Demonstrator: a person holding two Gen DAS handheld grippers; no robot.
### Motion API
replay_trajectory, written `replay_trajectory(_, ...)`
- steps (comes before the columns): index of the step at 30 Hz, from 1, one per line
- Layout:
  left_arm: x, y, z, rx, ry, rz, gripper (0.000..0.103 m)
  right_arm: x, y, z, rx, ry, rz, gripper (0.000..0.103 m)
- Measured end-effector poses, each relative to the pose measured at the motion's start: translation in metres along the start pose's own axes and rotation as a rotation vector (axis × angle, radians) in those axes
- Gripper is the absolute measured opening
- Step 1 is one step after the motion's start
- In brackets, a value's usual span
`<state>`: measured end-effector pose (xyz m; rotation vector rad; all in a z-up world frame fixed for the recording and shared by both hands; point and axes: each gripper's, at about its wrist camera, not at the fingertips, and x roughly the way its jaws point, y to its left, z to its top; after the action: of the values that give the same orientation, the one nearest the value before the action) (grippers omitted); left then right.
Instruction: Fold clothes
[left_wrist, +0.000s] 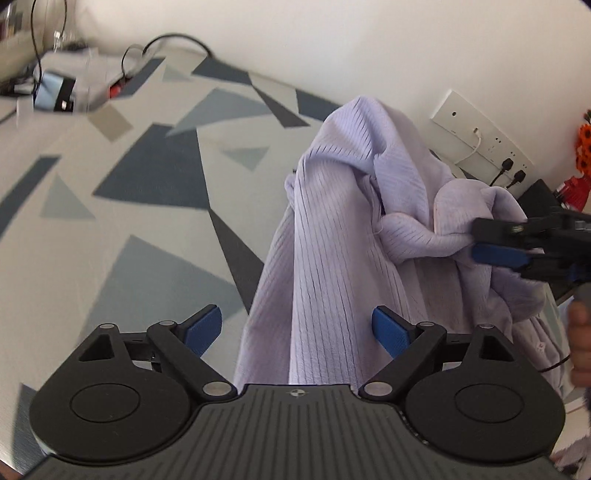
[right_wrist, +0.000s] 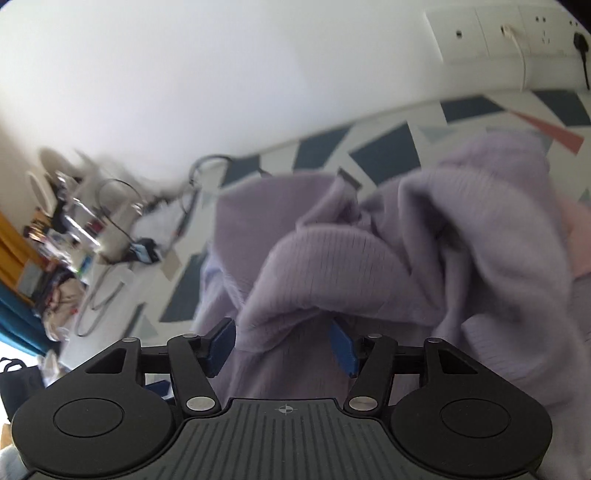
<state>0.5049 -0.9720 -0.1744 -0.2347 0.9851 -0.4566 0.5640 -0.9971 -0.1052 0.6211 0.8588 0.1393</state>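
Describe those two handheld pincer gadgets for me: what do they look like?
Both match. The left gripper and the right gripper each have a matte black ribbed body with a small crosshair mark, two round black discs at the sides, black linkage arms with silver pivot pins, and blue textured pads on the fingers. No sleeve shows.

We see the clutter (right_wrist: 66, 229) in the right wrist view smeared by blur, unreadable. The lilac garment (left_wrist: 332, 240) hides the surface beneath; a hand (left_wrist: 580, 343) is cut off.

Lilac garment (left_wrist: 332, 221): soft ribbed knit cloth. Left tool (left_wrist: 297, 328): matt black plastic, textured blue pads.
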Motion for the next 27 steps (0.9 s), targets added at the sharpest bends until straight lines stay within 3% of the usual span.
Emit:
replay_trajectory(1,-0.002,-0.001,0.0,0.0,-0.003,-0.009,0.081,0.008,-0.001,0.002,0.029,0.003,-0.002,0.053)
replay_trajectory(2,-0.004,-0.003,-0.001,0.005,-0.01,-0.017,0.081,0.012,-0.004,0.004,0.063,-0.002,0.008,0.044)
replay_trajectory(3,-0.007,-0.004,-0.001,0.018,-0.02,-0.015,0.081,0.011,-0.006,0.008,0.074,-0.017,0.006,0.023)
replay_trajectory(4,-0.011,-0.005,0.0,0.033,-0.032,-0.009,0.081,0.008,-0.006,0.011,0.068,-0.035,-0.009,0.013)
replay_trajectory(6,-0.018,-0.003,0.001,0.05,-0.05,0.009,0.083,-0.002,-0.005,0.018,0.044,-0.09,-0.052,0.013)
replay_trajectory(9,-0.023,0.007,0.005,0.03,-0.058,0.026,0.083,-0.041,-0.01,0.029,-0.01,-0.284,-0.175,0.012)
replay_trajectory(11,-0.022,0.012,0.008,0.024,-0.055,0.038,0.083,-0.07,-0.024,0.038,0.007,-0.41,-0.25,0.012)
replay_trajectory(13,-0.018,0.01,0.008,0.044,-0.045,0.038,0.083,-0.092,-0.046,0.043,0.059,-0.482,-0.316,0.012)
replay_trajectory(18,-0.001,-0.008,0.006,0.139,-0.005,0.021,0.083,-0.122,-0.105,0.034,0.24,-0.509,-0.414,0.012)
replay_trajectory(20,0.003,-0.016,0.006,0.174,-0.002,0.021,0.083,-0.13,-0.115,0.024,0.254,-0.519,-0.449,0.012)
replay_trajectory(27,-0.016,-0.008,0.03,0.075,-0.046,-0.166,0.084,-0.128,-0.123,0.006,0.271,-0.526,-0.503,0.012)
